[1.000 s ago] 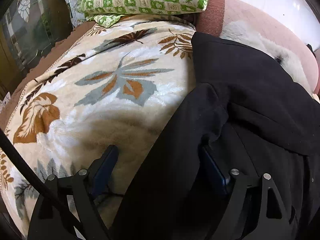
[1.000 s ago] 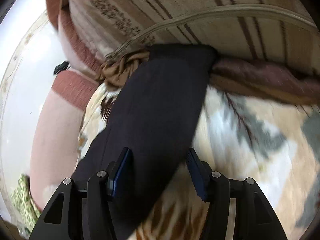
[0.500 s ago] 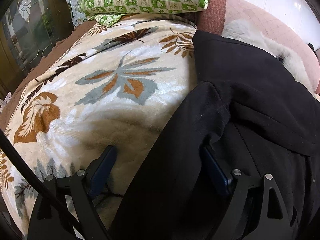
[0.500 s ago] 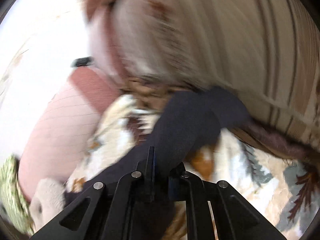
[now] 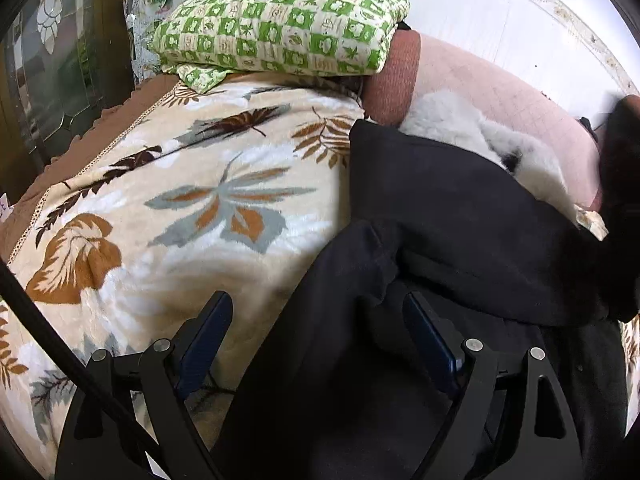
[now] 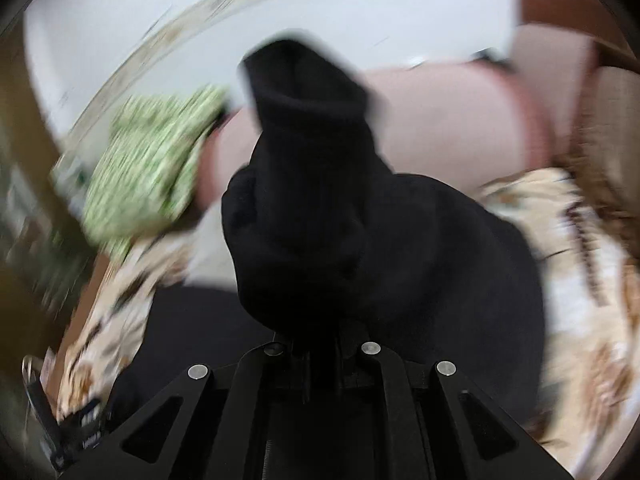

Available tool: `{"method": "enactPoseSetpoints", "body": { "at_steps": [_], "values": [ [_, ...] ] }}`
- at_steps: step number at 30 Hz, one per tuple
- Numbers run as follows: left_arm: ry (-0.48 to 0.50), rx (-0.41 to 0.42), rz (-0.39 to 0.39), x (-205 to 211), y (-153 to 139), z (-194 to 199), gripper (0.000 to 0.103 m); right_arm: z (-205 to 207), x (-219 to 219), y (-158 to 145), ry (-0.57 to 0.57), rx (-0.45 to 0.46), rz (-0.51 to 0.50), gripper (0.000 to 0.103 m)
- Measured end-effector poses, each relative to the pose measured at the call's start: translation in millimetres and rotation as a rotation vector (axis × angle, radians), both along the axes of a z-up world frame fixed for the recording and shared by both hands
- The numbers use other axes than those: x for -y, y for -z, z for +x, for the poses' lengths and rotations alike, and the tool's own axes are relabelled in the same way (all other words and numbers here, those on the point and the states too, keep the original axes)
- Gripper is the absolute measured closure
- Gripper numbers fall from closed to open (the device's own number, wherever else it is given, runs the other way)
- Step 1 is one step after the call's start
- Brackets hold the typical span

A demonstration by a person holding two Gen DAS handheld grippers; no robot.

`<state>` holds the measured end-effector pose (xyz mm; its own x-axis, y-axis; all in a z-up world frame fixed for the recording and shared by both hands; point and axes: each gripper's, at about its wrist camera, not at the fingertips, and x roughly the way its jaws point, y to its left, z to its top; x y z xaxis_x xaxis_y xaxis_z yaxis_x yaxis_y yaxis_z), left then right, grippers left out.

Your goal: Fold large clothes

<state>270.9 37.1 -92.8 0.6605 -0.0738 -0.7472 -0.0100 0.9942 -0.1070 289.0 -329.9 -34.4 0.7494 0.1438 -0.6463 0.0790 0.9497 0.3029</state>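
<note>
Evidently soft, heavy black garment (image 5: 460, 200): right gripper (image 6: 320, 344) pinching sleeve end, 12 o'clock; left gripper (image 5: 320, 340) spread, straddling fold

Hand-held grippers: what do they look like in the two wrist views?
Left hand-held gripper: matte black frame with cut-out openings, silver pivot screws, dark blue pads, and a black cable crossing its left side. Right hand-held gripper: the same black frame and silver screws; its pads are hidden.

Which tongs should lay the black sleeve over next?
The right tongs: they are shut on the black sleeve and hold it up. The left tongs are open over the garment.
</note>
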Motion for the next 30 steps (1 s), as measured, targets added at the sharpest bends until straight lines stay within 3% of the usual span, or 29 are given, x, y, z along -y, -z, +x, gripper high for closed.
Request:
{"method": "enactPoseSetpoints", "body": {
  "at_steps": [1,3,5,7,9,11,14,17,20,27,28,29,30],
  "values": [
    [0.003,-0.001,-0.011,-1,-1,1,0.017,7,-16,10,-0.035,-0.022,0.007,0.093],
    [0.009,-0.013,-0.032,-3,0,3,0.017,22,-53,41,-0.131,-0.102,0.012,0.081],
    [0.012,-0.019,-0.058,-6,0,5,0.017,27,-81,64,-0.160,-0.176,-0.083,0.080],
    [0.021,-0.022,-0.093,-8,-1,5,0.017,18,-100,74,-0.171,-0.189,-0.189,0.072],
    [0.044,-0.029,-0.152,-10,-1,6,0.017,4,-99,72,-0.197,-0.164,-0.158,0.033],
    [0.078,-0.059,-0.211,-9,-1,6,0.017,-23,-90,62,-0.185,-0.104,-0.076,0.023],
    [0.140,-0.075,-0.322,-3,-9,3,0.017,-60,-79,48,-0.141,0.002,-0.029,0.023],
    [0.179,-0.046,-0.316,14,-22,7,0.017,-90,-64,46,-0.103,0.078,0.028,0.023],
    [0.225,-0.074,-0.320,43,-26,26,0.017,-111,-48,49,-0.046,0.130,0.058,0.023],
    [0.251,-0.192,-0.363,98,3,89,0.018,-114,9,56,0.093,0.157,0.243,0.023],
    [0.244,-0.202,-0.370,109,5,97,0.028,-117,16,55,0.117,0.164,0.242,0.023],
    [0.249,-0.209,-0.357,117,7,101,0.056,-116,19,55,0.134,0.166,0.234,0.023],
    [0.271,-0.239,-0.315,132,9,106,0.072,-117,25,55,0.158,0.168,0.221,0.023]
  ]
}}
